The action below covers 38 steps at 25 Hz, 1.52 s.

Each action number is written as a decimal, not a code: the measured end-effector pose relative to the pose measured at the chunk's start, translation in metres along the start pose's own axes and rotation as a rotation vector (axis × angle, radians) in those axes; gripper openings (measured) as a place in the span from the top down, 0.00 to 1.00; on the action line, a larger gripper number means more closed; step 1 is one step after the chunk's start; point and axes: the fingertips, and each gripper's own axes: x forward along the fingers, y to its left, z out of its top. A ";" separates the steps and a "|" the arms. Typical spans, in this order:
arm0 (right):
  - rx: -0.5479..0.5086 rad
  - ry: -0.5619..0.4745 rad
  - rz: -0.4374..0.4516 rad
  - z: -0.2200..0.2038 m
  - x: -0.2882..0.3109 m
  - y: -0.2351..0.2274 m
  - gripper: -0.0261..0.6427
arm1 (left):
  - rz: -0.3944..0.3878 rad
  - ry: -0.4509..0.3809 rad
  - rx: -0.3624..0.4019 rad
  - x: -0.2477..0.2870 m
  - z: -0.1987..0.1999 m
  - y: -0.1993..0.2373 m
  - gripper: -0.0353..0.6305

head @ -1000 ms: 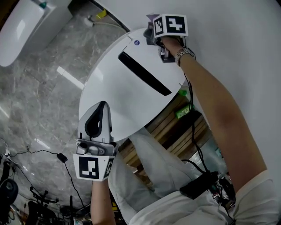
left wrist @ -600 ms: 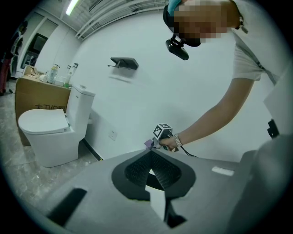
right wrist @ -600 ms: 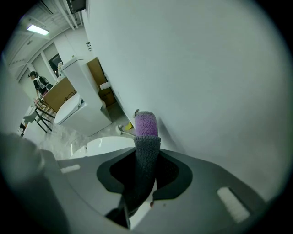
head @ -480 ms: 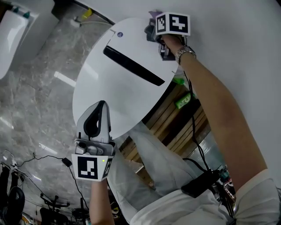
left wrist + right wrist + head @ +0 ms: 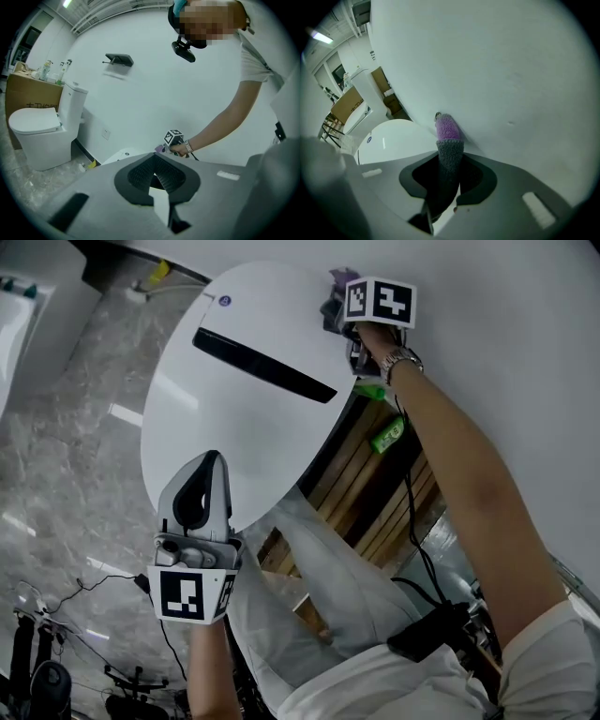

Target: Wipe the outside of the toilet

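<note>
Two claws: right claw (image 5: 450,157) grips a fuzzy purple-grey cloth (image 5: 448,129) beside the glossy oval toilet (image 5: 393,138); left claw (image 5: 154,161) clenched empty.

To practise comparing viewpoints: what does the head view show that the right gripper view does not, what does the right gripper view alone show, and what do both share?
Head view only: the left gripper, the wristwatch on the person's right arm, and the wooden slats beside the toilet.
Right gripper view only: the right gripper shut on a grey and purple cloth, the purple end close to the wall.
Both: the white toilet lid and the white wall.
</note>
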 end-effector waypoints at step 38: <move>-0.637 0.202 0.098 -0.170 -0.005 -0.060 0.83 | -0.129 0.114 0.050 -0.001 -0.061 -0.030 0.94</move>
